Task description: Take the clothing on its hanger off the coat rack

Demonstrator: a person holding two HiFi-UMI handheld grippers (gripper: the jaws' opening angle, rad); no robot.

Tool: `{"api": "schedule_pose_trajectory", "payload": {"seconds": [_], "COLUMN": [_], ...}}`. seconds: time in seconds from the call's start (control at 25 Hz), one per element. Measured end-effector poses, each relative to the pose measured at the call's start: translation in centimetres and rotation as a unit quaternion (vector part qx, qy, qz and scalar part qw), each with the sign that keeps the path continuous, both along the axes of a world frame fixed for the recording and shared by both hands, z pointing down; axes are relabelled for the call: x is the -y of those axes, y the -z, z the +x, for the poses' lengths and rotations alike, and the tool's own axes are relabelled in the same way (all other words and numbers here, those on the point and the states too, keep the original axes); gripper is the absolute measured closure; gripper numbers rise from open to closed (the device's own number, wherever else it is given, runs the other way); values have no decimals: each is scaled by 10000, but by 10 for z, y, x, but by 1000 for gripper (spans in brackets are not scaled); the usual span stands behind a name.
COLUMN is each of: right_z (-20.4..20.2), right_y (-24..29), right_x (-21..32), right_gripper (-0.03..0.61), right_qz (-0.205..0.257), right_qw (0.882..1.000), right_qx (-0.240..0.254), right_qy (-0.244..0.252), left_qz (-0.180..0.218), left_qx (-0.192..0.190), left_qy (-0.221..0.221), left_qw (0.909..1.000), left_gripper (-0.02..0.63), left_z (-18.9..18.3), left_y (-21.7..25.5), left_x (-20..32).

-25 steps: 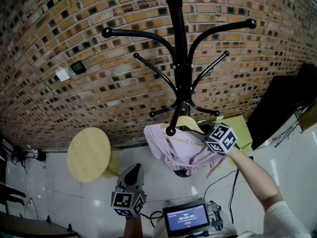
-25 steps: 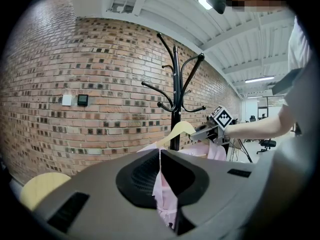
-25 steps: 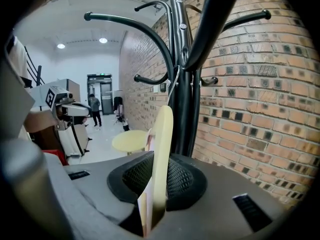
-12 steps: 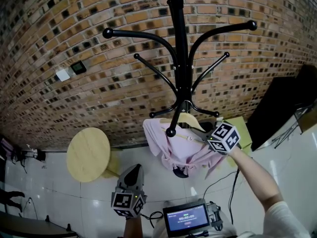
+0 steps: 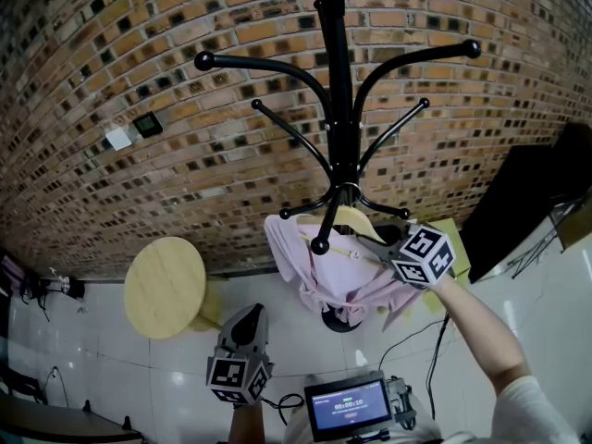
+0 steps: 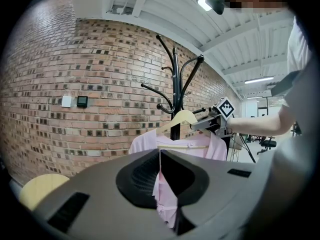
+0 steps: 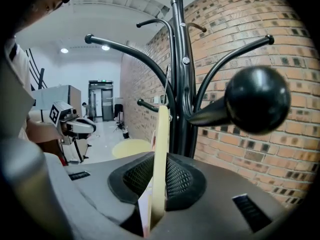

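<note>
1. Coat rack (image 5: 338, 109): black, standing before the brick wall (image 5: 139, 63).
2. Wooden hanger (image 5: 347, 221): carries the pink garment (image 5: 319, 271) and sits close against the coat rack's pole, among its lower pegs.
3. Your right gripper (image 5: 363, 241): jaws clamped on the hanger's arm, just right of the pole.
4. Your left gripper (image 5: 248, 314): jaws closed on nothing, well in front of the coat rack.

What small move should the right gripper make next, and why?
Probably lift the hanger straight up a little, then draw it away from the rack. The right gripper is shut on the hanger's shoulder. The pink top hangs from the hanger close against the pole, so its hook has likely not cleared the rack's arm yet.
</note>
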State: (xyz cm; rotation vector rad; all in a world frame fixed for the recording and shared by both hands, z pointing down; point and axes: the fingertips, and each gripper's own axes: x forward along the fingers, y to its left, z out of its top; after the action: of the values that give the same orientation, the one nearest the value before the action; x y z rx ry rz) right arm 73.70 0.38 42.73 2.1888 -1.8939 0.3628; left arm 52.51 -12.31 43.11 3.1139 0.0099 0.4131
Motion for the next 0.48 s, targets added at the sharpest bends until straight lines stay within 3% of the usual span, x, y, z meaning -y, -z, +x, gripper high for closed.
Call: {"api": "schedule_pose_trajectory", "payload": {"seconds": [0.48], "right_z": [-15], "right_y": [30], "right_x": [-10], "right_gripper": [545], "right_qz": [67], "right_qw": [9999], "right_qx": [-34], "right_qy": [95], "left_qz": [61], "left_qx": [-5], "left_qy": [-28], "left_qw": [10000], "left_gripper": [600], "left_z": [-1], "left_y": [4], "left_x": [-3]}}
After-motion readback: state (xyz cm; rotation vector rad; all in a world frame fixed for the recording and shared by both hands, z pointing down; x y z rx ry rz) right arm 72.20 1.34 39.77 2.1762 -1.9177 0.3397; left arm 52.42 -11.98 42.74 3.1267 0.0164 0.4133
